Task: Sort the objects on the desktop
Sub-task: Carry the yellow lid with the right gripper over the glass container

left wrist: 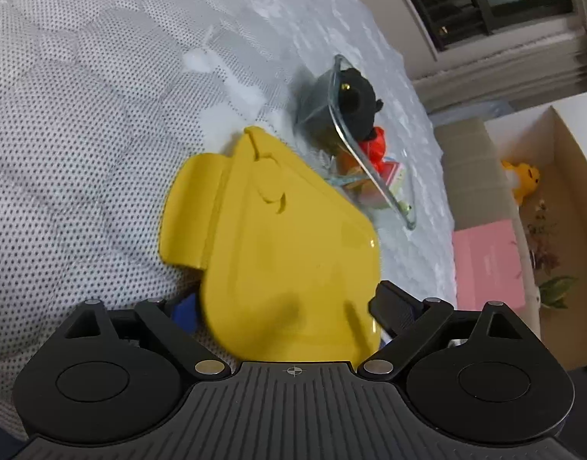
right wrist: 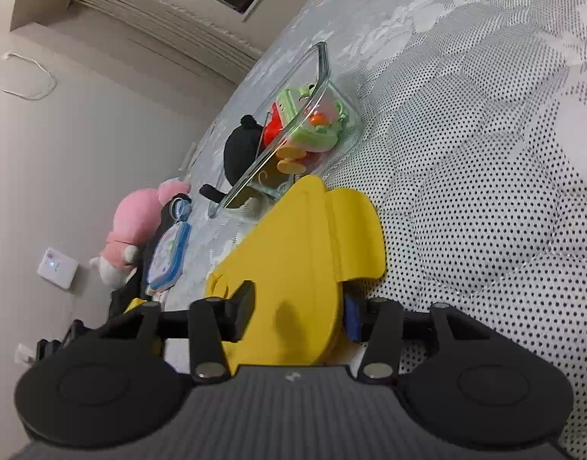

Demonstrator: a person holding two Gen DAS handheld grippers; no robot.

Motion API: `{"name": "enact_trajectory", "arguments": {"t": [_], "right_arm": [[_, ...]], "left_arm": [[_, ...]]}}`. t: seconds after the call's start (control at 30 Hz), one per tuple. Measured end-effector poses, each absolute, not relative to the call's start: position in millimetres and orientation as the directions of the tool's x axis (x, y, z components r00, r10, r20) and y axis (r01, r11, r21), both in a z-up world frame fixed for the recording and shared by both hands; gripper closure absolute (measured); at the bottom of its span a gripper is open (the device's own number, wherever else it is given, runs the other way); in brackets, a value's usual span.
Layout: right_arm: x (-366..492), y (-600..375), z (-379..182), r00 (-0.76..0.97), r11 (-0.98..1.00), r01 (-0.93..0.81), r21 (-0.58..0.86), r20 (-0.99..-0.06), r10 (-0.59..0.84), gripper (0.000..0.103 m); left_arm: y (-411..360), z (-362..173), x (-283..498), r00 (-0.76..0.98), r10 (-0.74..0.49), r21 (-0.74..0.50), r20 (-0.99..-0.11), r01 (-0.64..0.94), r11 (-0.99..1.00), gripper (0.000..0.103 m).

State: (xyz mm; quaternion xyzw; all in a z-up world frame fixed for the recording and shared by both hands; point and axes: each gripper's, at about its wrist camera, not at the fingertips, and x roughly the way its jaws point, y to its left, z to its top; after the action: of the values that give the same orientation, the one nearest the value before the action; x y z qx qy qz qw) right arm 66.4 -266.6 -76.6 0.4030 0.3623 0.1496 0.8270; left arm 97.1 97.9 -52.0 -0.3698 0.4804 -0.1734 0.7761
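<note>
In the left wrist view, the white dotted bed cover (left wrist: 82, 134) fills the left side. On it, near the middle, lies the yellow lid (left wrist: 278, 230), flat side up, with a flap folded out on its left. The left gripper (left wrist: 285, 306) has the near end of the lid between its fingers: the blue pad (left wrist: 186, 310) sits against the left edge and the black finger meets the right edge, so the claw pinches the lid across its width. Just beyond the lid stands a glass dish (left wrist: 385, 191) holding a black plush toy (left wrist: 354, 103) and a red toy (left wrist: 375, 145). Past the right edge of the bed are a pink box (left wrist: 489, 264) and a cardboard box (left wrist: 573, 199) with a yellow plush toy (left wrist: 523, 178) in it.

In the right wrist view, a pink plush toy (right wrist: 136, 226) and a blue-rimmed pouch (right wrist: 166, 260) lie at the bed's left edge, by the wall. The right gripper (right wrist: 297, 310) straddles the lid's near end; its claw is partly spread, and I cannot tell whether the pads press on the lid. Beyond, the dish also shows a green frog toy (right wrist: 312, 122).
</note>
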Motion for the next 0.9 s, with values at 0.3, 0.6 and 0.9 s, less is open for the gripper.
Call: {"name": "enact_trajectory", "arguments": {"t": [0.3, 0.6, 0.9], "right_arm": [[43, -273, -48, 0.749, 0.683, -0.02, 0.73, -0.442, 0.494, 0.072], [28, -274, 4, 0.798, 0.691, -0.136, 0.71, -0.335, 0.501, 0.072], [110, -290, 72, 0.864, 0.755, -0.265, 0.599, -0.201, 0.462, 0.072]], "left_arm": [[73, -1, 62, 0.636, -0.472, -0.545, -0.61, 0.096, 0.833, 0.063], [70, 51, 43, 0.712, -0.499, -0.528, -0.494, 0.211, 0.823, 0.063], [34, 99, 143, 0.761, -0.496, -0.443, -0.418, 0.305, 0.843, 0.05]]}}
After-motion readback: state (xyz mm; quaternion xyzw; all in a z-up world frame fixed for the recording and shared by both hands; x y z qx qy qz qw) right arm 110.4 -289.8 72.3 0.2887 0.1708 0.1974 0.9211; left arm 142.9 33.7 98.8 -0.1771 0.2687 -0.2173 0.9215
